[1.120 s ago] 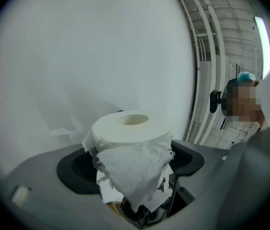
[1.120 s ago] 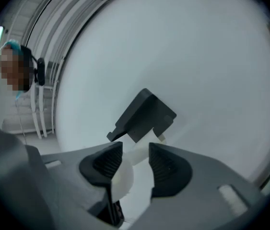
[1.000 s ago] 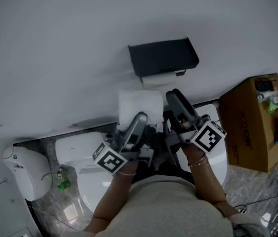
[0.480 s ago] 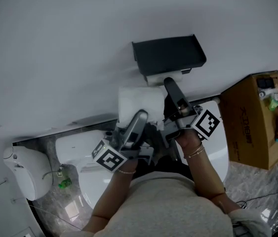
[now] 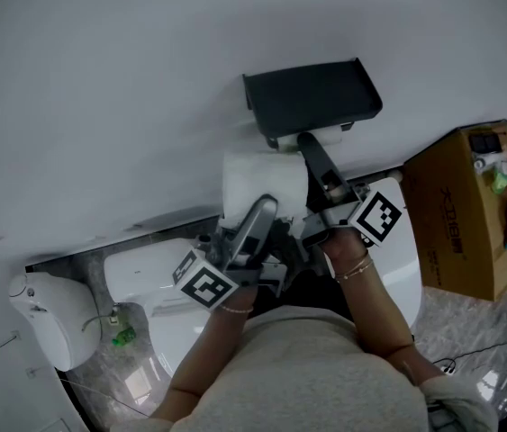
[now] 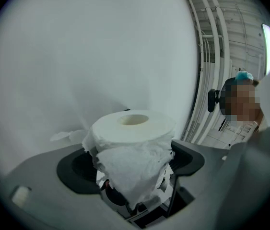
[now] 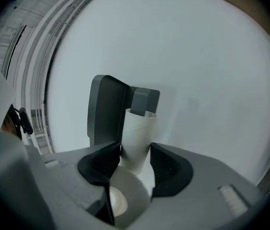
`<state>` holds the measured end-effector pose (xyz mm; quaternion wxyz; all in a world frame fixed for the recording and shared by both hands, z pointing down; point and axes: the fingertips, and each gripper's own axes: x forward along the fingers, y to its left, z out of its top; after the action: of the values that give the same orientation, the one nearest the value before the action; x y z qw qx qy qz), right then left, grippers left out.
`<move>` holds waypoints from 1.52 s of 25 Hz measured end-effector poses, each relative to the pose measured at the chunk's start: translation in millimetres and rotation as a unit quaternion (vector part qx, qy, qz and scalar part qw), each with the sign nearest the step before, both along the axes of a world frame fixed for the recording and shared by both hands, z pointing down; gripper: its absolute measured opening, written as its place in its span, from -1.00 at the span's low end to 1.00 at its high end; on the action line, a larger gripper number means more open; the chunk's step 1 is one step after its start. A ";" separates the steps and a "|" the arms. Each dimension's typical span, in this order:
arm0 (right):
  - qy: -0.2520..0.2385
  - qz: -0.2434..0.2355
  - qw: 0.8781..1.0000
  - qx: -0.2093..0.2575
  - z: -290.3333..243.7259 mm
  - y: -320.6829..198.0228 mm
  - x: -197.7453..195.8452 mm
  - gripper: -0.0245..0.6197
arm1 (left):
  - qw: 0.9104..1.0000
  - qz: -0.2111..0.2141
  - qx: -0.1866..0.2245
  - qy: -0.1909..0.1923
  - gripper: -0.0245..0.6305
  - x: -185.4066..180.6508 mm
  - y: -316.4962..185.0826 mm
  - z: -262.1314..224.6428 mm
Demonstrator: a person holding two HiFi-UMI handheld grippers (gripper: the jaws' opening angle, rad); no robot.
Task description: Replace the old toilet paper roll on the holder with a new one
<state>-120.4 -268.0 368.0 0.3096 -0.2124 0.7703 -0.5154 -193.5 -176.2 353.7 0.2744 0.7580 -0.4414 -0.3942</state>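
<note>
Cardboard tube (image 7: 137, 138), bare of paper, sits on the dark wall holder (image 7: 107, 109) between the right hand-held gripper's (image 7: 135, 164) closing jaws, whose pads touch its sides. Just beside it, the left hand-held gripper (image 6: 132, 164) clamps the full white roll (image 6: 132, 128), loose paper hanging, above the toilet (image 5: 145, 277).

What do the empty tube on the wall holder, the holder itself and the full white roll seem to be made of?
The pale empty tube looks like matt cardboard: thin wall, dull grey-white surface. The dark wall holder is probably plastic or painted metal: smooth, even surface, rounded edges. The full white roll is soft tissue paper: torn, crinkled loose sheet.
</note>
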 end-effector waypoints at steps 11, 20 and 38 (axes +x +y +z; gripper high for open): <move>0.014 0.036 0.999 0.010 -0.2 -4.1 11.9 -0.33 | 1.000 0.024 0.004 0.011 0.41 -0.1 -4.4 2.4; 0.017 0.057 0.998 0.008 -1.3 -12.3 29.7 -0.33 | 0.999 0.045 0.007 0.020 0.41 7.0 -5.2 2.9; 0.034 0.049 0.998 0.001 -3.4 -12.8 27.7 -0.34 | 0.999 0.025 -0.017 0.028 0.41 6.3 0.3 8.6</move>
<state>-92.6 -280.8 364.6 0.3079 -0.2671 0.7697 -0.4914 -187.1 -175.8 362.2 0.3092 0.7530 -0.4206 -0.4007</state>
